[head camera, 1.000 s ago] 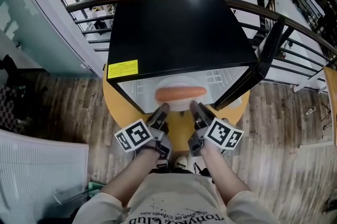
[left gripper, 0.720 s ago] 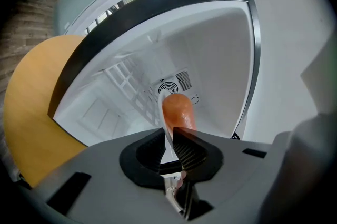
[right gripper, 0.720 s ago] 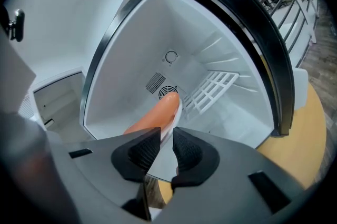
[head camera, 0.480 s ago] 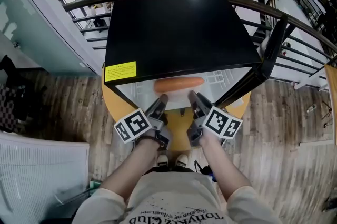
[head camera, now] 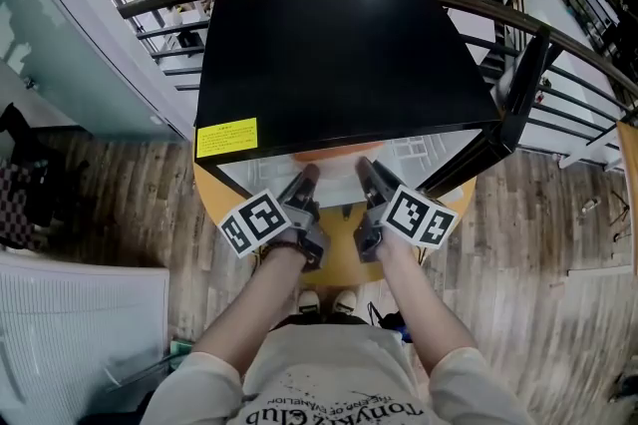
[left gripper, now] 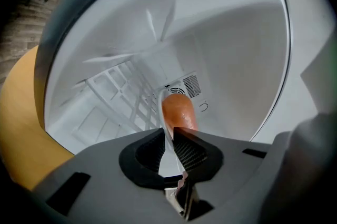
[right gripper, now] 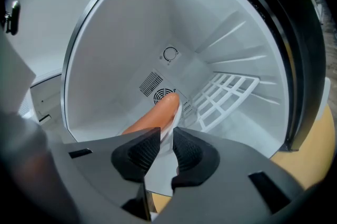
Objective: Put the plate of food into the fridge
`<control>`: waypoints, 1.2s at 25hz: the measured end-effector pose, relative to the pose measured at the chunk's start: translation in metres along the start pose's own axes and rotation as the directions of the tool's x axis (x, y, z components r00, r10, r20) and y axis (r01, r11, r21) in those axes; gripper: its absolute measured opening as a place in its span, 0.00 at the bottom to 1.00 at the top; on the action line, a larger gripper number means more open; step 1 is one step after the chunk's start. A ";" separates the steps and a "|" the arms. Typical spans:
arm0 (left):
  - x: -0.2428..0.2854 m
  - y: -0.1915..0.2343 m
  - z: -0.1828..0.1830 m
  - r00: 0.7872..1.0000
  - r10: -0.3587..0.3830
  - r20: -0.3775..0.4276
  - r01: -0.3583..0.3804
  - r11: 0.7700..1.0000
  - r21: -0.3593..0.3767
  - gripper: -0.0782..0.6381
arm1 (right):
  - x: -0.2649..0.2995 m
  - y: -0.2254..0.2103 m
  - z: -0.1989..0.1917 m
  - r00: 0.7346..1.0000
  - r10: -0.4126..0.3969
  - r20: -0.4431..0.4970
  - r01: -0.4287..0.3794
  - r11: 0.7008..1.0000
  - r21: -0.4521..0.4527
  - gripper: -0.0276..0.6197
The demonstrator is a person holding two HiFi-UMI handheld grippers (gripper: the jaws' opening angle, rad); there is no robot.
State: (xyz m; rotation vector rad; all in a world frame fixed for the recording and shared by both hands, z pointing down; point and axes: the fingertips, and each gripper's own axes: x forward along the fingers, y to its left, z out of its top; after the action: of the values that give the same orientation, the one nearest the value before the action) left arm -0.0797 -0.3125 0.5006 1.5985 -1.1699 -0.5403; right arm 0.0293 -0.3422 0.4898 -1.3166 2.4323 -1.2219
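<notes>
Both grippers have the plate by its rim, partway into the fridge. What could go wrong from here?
1. The sausage lies loose on the plate; any tilt between the left gripper and right gripper could roll it off.
2. Each gripper pinches only the thin rim, so the plate may slip.
3. The plate could catch on the wire shelf.

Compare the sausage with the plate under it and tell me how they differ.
The sausage is orange-brown and glossy; the plate is white. The sausage is long and rounded; the plate is thin and flat. The plate is clamped at its rim by the left gripper and the right gripper; the sausage lies loose on it, touched by neither. Both are at the mouth of the open fridge.
</notes>
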 end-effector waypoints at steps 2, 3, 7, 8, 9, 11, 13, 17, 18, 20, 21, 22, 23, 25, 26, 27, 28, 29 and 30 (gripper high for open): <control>0.003 0.001 0.002 1.000 0.006 -0.001 -0.006 1.000 -0.002 0.19 | 0.003 -0.002 0.001 1.000 -0.004 -0.001 0.004 1.000 0.002 0.18; 0.005 0.003 0.002 1.000 0.008 -0.001 -0.008 1.000 -0.003 0.19 | 0.005 -0.003 0.001 1.000 -0.007 -0.001 0.007 1.000 0.003 0.18; 0.011 0.008 0.004 1.000 0.017 0.002 -0.017 1.000 -0.007 0.19 | 0.011 -0.007 0.002 1.000 -0.015 -0.002 0.015 1.000 -0.005 0.18; 0.013 0.009 0.004 1.000 0.018 0.003 -0.018 1.000 -0.005 0.20 | 0.012 -0.008 0.002 1.000 -0.016 -0.001 0.016 1.000 -0.009 0.18; 0.014 0.009 0.004 1.000 0.020 0.003 -0.020 1.000 -0.002 0.20 | 0.013 -0.008 0.003 1.000 -0.017 0.000 0.017 1.000 -0.014 0.18; 0.016 0.010 0.005 1.000 0.024 0.001 -0.024 1.000 0.010 0.20 | 0.015 -0.009 0.004 1.000 -0.018 0.000 0.018 0.999 -0.027 0.18; 0.017 0.010 0.005 1.000 0.029 -0.002 -0.029 0.999 0.023 0.20 | 0.016 -0.011 0.004 1.000 -0.020 -0.001 0.020 0.999 -0.044 0.19; 0.020 0.009 0.007 0.999 0.038 -0.012 -0.038 0.998 0.056 0.20 | 0.020 -0.012 0.006 1.000 -0.022 -0.003 0.022 0.998 -0.065 0.20; 0.020 0.008 0.007 0.999 0.040 -0.015 -0.040 0.997 0.059 0.20 | 0.020 -0.012 0.006 1.000 -0.023 -0.004 0.023 0.998 -0.066 0.20; 0.021 0.008 0.007 0.999 0.042 -0.020 -0.041 0.997 0.060 0.20 | 0.021 -0.013 0.007 1.000 -0.022 -0.004 0.022 0.998 -0.059 0.20; 0.021 0.008 0.007 0.999 0.042 -0.022 -0.040 0.997 0.059 0.20 | 0.022 -0.013 0.007 1.000 -0.019 -0.002 0.019 0.999 -0.050 0.20; 0.020 0.007 0.007 0.999 0.041 -0.023 -0.039 0.998 0.059 0.21 | 0.022 -0.013 0.008 1.000 -0.015 0.000 0.015 0.999 -0.039 0.20; 0.020 0.007 0.007 0.999 0.040 -0.024 -0.039 0.998 0.057 0.21 | 0.022 -0.012 0.009 1.000 -0.011 0.003 0.011 1.000 -0.029 0.20; 0.019 0.007 0.008 0.999 0.039 -0.024 -0.038 0.998 0.053 0.21 | 0.022 -0.011 0.009 1.000 -0.003 0.005 0.003 1.000 -0.012 0.20; 0.018 0.007 0.008 0.999 0.038 -0.024 -0.037 0.998 0.051 0.21 | 0.023 -0.011 0.009 1.000 -0.001 0.005 0.001 1.000 -0.005 0.20; 0.018 0.007 0.008 0.999 0.037 -0.025 -0.036 0.998 0.048 0.21 | 0.023 -0.011 0.008 1.000 0.001 0.005 -0.001 1.000 0.002 0.20; 0.018 0.008 0.008 0.999 0.036 -0.026 -0.035 0.998 0.044 0.21 | 0.024 -0.012 0.008 1.000 0.003 0.004 -0.003 1.000 0.010 0.20; 0.018 0.008 0.008 0.999 0.035 -0.027 -0.034 0.999 0.037 0.21 | 0.024 -0.012 0.007 1.000 0.005 0.004 -0.005 1.000 0.017 0.20; 0.018 0.008 0.008 0.999 0.034 -0.028 -0.033 0.999 0.027 0.21 | 0.024 -0.012 0.007 1.000 0.006 0.004 -0.007 1.000 0.023 0.20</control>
State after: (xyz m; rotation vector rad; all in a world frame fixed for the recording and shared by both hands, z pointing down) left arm -0.0820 -0.3317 0.5086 1.6013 -1.1850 -0.4811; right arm 0.0255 -0.3682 0.4994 -1.3029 2.4104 -1.2403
